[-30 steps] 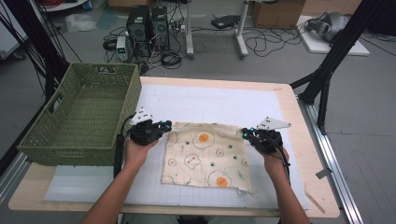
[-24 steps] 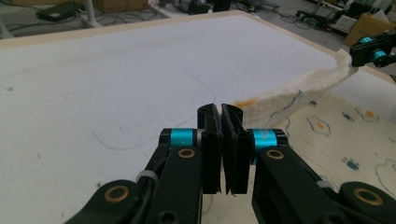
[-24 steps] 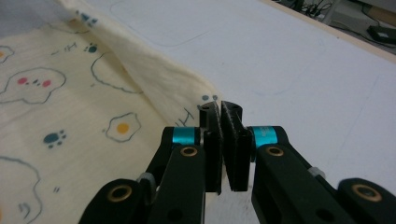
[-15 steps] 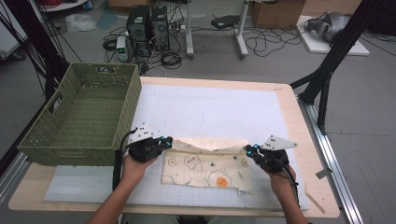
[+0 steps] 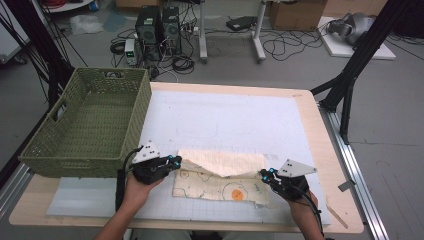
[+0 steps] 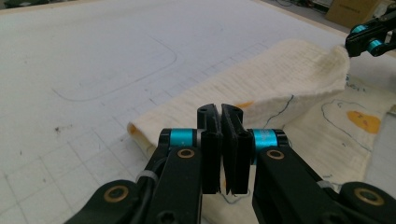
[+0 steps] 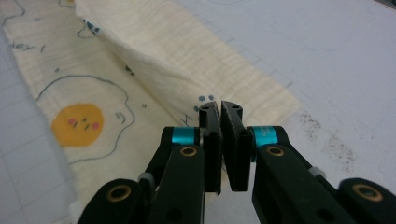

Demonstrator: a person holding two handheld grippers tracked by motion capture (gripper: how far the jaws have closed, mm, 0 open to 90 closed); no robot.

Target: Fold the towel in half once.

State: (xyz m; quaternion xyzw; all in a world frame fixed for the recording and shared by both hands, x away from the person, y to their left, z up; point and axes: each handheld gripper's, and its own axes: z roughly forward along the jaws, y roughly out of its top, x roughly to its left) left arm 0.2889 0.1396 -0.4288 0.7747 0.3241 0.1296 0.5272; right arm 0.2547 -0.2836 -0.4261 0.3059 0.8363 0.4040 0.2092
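Since a second ago: both grippers have carried the cloth's far edge toward the person, so the far part now lies doubled over the near part instead of lying spread flat.
Work in hand: folding the egg-print cloth (image 5: 220,182) in half, judging from the two pinched corners drawn back together.
Left gripper (image 5: 176,161): jaws closed tight on the left corner of the folded-over edge; in the left gripper view the fabric runs out from between the pads (image 6: 223,140).
Right gripper (image 5: 263,174): jaws likewise clamped on the right corner, with cloth bunched around the tips in the right gripper view (image 7: 220,140).
Why held so: a corner in each gripper keeps the edge taut and straight, so the fold should land square rather than skewed.
Cloth position: near edge of the table mat (image 5: 225,120), between the two hands, just right of the basket.
Cloth material: thin, soft woven cotton, cream-coloured; the underside now on top is plain with a fine ribbed weave, while the printed face shows outlined fried eggs with orange yolks.
Basket (image 5: 85,125): green woven plastic, rectangular, with handle slots, standing at the left edge of the table.
Mat: white, smooth, faintly gridded, on a pale wooden tabletop (image 5: 310,107).
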